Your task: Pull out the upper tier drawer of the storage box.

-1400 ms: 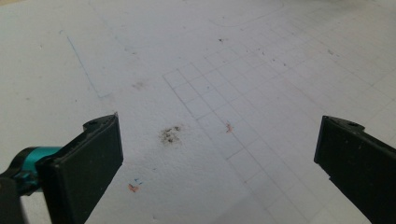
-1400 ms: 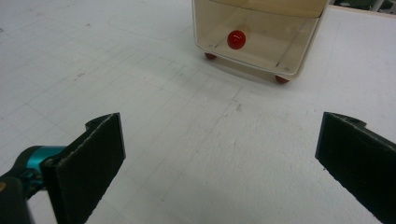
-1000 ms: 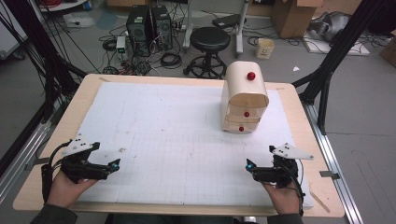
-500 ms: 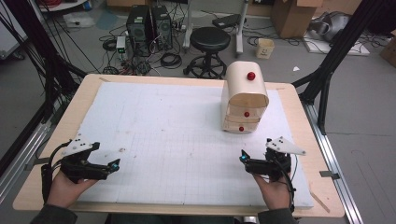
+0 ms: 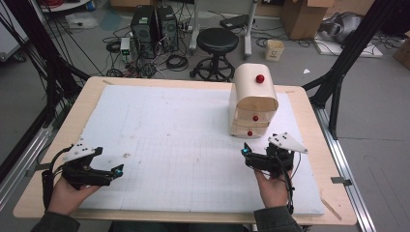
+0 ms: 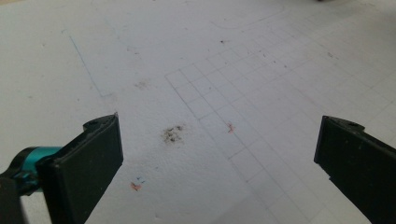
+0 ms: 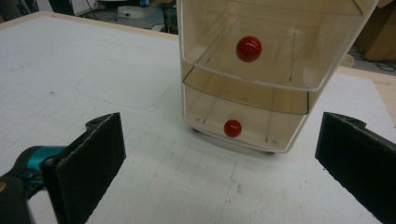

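A small cream drawer cabinet with red ball knobs stands at the back right of the white gridded mat. My right gripper hovers just in front of it, open and holding nothing. In the right gripper view the cabinet sits ahead between the wide-apart jaws of the right gripper. Two translucent drawer fronts show there, with an upper knob and a lower knob. My left gripper rests at the mat's front left, open. In its own view the left gripper holds nothing over bare mat.
The mat lies on a wooden table with metal rails along its sides. A dark smudge marks the mat ahead of the left gripper. Beyond the far edge stand a stool, computer towers and cables on the floor.
My right gripper has moved forward and a little left, closer to the drawer cabinet. The left gripper has stayed where it was.
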{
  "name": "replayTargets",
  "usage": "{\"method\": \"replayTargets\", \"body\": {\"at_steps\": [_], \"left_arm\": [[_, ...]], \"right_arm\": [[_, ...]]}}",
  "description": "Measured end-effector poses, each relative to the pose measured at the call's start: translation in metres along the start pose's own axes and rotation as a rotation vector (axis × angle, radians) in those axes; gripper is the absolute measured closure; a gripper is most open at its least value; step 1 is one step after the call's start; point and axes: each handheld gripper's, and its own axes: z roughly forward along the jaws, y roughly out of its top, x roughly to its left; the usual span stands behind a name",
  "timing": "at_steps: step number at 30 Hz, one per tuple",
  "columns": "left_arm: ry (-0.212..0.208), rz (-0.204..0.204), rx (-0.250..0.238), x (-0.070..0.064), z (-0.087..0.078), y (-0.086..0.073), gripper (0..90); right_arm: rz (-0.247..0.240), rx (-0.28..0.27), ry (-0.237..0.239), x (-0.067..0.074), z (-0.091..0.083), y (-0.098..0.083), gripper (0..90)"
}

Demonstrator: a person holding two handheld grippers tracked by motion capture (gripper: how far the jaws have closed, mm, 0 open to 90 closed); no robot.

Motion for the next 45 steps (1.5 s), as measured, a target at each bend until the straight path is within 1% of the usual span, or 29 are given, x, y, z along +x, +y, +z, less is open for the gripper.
{"method": "replayTargets", "body": {"at_steps": [3, 10, 11, 12, 13, 14, 16, 18, 20, 22, 25, 26, 27, 28, 29, 30, 34, 37, 40, 41, 43, 45], "left_arm": [[0.004, 0.0, -0.002, 0.0, 0.0, 0.0, 1.7], [0.004, 0.003, 0.0, 0.0, 0.001, 0.0, 1.7], [0.004, 0.005, -0.001, 0.0, 0.001, 0.001, 1.7], [0.004, 0.005, -0.001, 0.0, 0.001, 0.001, 1.7], [0.006, 0.004, -0.003, 0.0, 0.001, 0.001, 1.7], [0.005, 0.003, -0.004, 0.0, 0.0, 0.001, 1.7], [0.006, 0.004, -0.003, 0.0, 0.0, 0.001, 1.7], [0.007, 0.005, -0.002, 0.0, 0.0, 0.001, 1.7], [0.008, 0.006, 0.0, 0.001, 0.001, 0.0, 1.7], [0.008, 0.007, 0.0, 0.001, 0.001, 0.0, 1.7], [0.009, 0.006, -0.002, 0.0, 0.001, 0.0, 1.7], [0.009, 0.006, -0.002, 0.0, 0.001, 0.0, 1.7], [0.01, 0.004, -0.003, 0.0, 0.001, 0.0, 1.7], [0.01, 0.004, -0.003, 0.0, 0.001, 0.0, 1.7], [0.008, 0.004, -0.001, 0.0, 0.001, 0.0, 1.7], [0.007, 0.003, 0.0, 0.0, 0.002, 0.0, 1.7], [0.009, 0.003, 0.0, 0.0, 0.002, 0.0, 1.7], [0.005, 0.012, 0.002, 0.0, 0.002, 0.001, 1.7], [0.006, 0.011, 0.003, 0.0, 0.003, 0.001, 1.7], [0.006, 0.01, 0.004, 0.0, 0.003, 0.001, 1.7], [0.005, 0.007, 0.002, 0.0, 0.003, 0.001, 1.7], [0.003, 0.009, 0.001, 0.0, 0.004, 0.001, 1.7]], "right_arm": [[-0.001, -0.002, -0.023, 0.003, 0.004, 0.004, 0.5], [0.006, -0.01, -0.033, 0.006, 0.013, 0.013, 0.6], [-0.003, -0.017, -0.044, 0.007, 0.015, 0.017, 0.6], [-0.003, -0.017, -0.044, 0.007, 0.015, 0.017, 0.6], [-0.011, -0.031, -0.061, 0.009, 0.017, 0.021, 0.6], [-0.012, -0.033, -0.064, 0.01, 0.018, 0.022, 1.0], [-0.014, -0.046, -0.071, 0.01, 0.02, 0.023, 5.2], [-0.014, -0.054, -0.08, 0.01, 0.021, 0.023, 5.1], [-0.007, -0.068, -0.118, 0.011, 0.024, 0.024, 5.2], [-0.004, -0.078, -0.13, 0.011, 0.027, 0.024, 6.2], [0.021, -0.099, -0.141, 0.009, 0.031, 0.022, 6.9], [0.021, -0.099, -0.141, 0.009, 0.031, 0.022, 6.9], [0.028, -0.094, -0.152, 0.009, 0.034, 0.02, 7.5], [0.029, -0.093, -0.153, 0.009, 0.035, 0.019, 10.7], [0.032, -0.095, -0.145, 0.01, 0.036, 0.018, 15.1], [0.033, -0.1, -0.139, 0.01, 0.037, 0.018, 15.1], [0.035, -0.104, -0.156, 0.012, 0.04, 0.017, 18.8], [0.035, -0.109, -0.159, 0.011, 0.043, 0.018, 24.5], [0.037, -0.103, -0.178, 0.01, 0.044, 0.017, 28.5], [0.042, -0.101, -0.179, 0.01, 0.044, 0.017, 31.0], [0.044, -0.098, -0.185, 0.01, 0.044, 0.017, 32.7], [0.038, -0.104, -0.195, 0.011, 0.045, 0.017, 38.6]]}}
